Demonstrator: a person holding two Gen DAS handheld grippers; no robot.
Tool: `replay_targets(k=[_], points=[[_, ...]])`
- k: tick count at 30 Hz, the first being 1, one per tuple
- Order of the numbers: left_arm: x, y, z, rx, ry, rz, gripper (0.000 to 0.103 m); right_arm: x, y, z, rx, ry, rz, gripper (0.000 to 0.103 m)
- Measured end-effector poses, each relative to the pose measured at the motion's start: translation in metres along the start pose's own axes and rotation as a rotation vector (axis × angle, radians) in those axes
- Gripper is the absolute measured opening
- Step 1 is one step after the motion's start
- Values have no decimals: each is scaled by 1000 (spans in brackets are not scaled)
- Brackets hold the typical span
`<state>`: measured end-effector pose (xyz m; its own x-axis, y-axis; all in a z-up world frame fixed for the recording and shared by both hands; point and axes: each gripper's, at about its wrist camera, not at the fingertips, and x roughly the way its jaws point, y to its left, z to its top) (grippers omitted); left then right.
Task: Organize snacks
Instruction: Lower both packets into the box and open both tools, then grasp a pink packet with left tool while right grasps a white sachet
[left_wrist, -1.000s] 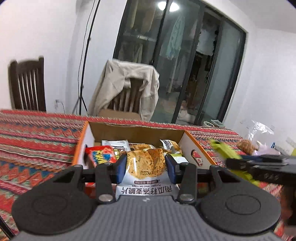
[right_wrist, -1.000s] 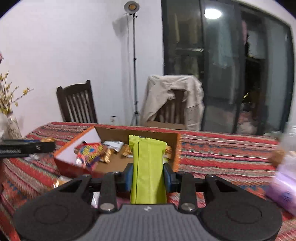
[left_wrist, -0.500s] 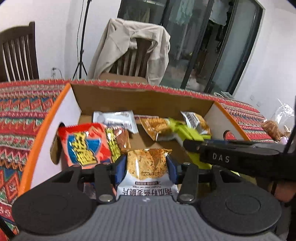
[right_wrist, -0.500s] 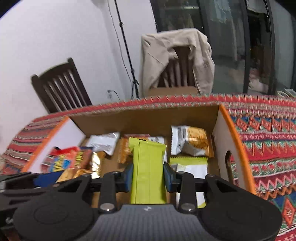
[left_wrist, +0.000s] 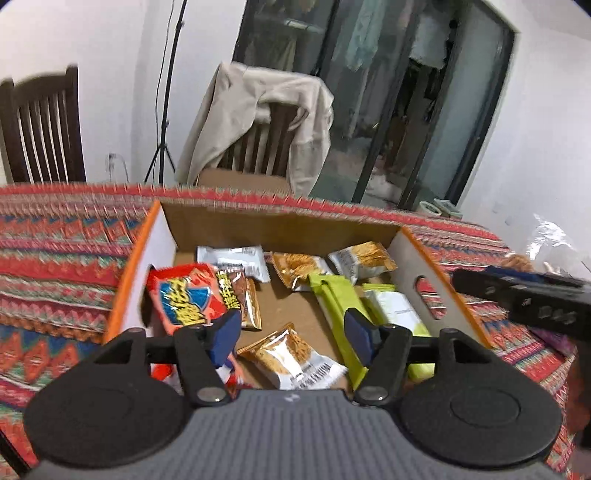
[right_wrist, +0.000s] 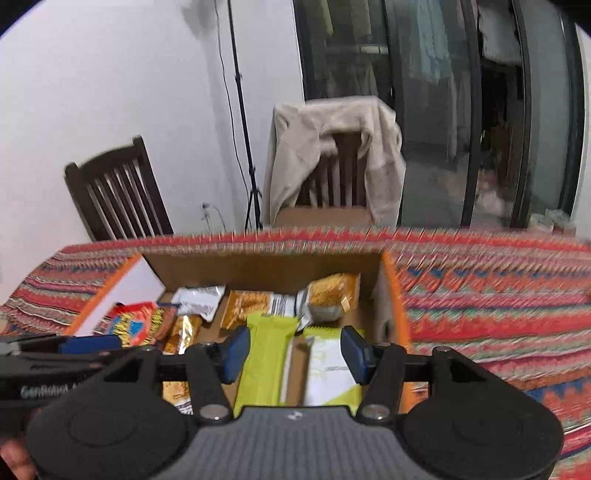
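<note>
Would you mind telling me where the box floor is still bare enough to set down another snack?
In the cardboard box, brown floor shows mid-box, between the gold-brown packet on the left and the green bar on the right, above the cracker packet. The back wall, left side and right side are crowded.

place: home dining room | cues: patterned tablecloth (left_wrist: 55, 251), wooden chairs (right_wrist: 114, 192), draped jacket (left_wrist: 255, 118), glass doors (right_wrist: 443, 110)

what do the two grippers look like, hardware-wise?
Both match. The left gripper and right gripper each have black linkage arms with silver pivot screws, blue finger pads, two round black discs, and a ribbed grey centre plate. White lettering marks the side of the left one. No cables or sleeves visible.
</note>
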<state>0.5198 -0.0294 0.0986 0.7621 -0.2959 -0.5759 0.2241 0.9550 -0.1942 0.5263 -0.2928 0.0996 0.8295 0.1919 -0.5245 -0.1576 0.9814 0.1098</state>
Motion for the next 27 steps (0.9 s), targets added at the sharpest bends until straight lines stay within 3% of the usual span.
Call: replay_targets(k=[4, 7, 9, 14, 20, 27], points=[[-72, -8, -13, 40, -115, 11, 78, -67, -8, -4, -38, -70, -1, 69], [-127, -14, -40, 67, -201, 51, 84, -118, -12, -21, -66, -111, 1, 75], [-154, -19, -61, 80, -231, 92, 84, -148, -14, -39, -69, -136, 11, 83], [-205, -34, -123, 83, -270, 151, 88, -205, -9, -97, -83, -176, 35, 86], [-233, -48, -193, 53, -217, 159, 91, -224, 1, -173, -81, -122, 16, 91], [-233, -57, -230, 72, -155, 202, 91, -220, 2, -239, -79, 10, 24, 91]])
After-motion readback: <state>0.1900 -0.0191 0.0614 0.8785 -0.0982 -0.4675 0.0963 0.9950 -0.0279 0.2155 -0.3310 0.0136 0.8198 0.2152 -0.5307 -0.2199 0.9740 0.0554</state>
